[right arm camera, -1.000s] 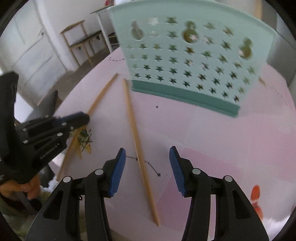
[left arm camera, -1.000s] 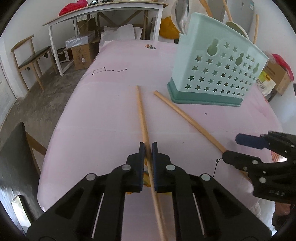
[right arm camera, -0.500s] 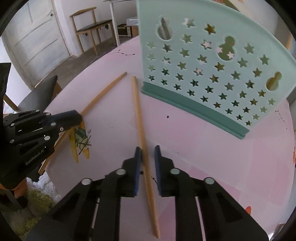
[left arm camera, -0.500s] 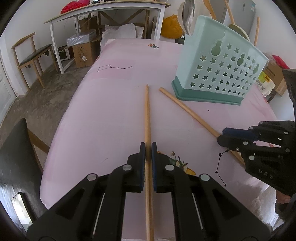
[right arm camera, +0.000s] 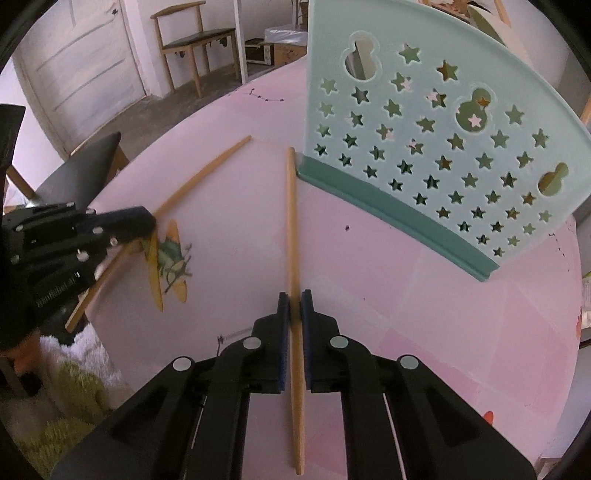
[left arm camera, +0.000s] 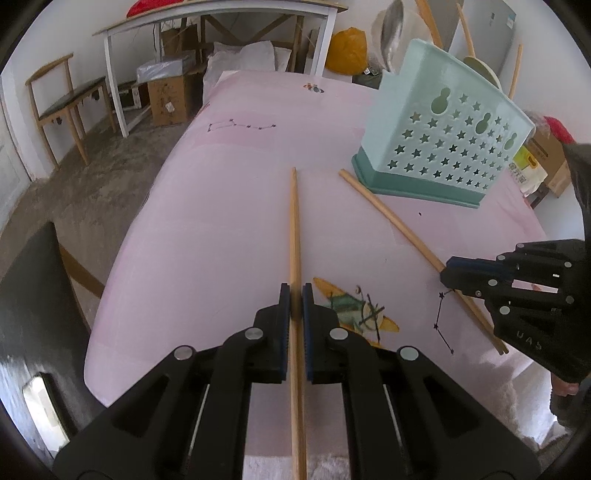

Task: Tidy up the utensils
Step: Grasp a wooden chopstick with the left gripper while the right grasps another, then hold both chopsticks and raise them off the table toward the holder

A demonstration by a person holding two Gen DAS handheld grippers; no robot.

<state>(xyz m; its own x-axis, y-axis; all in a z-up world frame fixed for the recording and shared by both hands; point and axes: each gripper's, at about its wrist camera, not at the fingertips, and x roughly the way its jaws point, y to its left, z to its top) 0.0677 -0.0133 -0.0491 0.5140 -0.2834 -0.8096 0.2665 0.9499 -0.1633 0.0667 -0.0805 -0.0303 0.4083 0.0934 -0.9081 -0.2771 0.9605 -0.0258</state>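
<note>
Smooth pale wooden chopsticks [left arm camera: 294, 221], matt pink tablecloth [left arm camera: 221, 221], glossy mint plastic utensil holder [left arm camera: 443, 136] with star-shaped holes.

Behind the left jaws the chopstick [left arm camera: 294, 236] runs off the bottom edge — its near end is not seen. The holder [right arm camera: 436, 147] beyond the right jaws is cut by the top edge. The utensils [left arm camera: 424, 22] inside it are cut off too — not identifiable.
</note>
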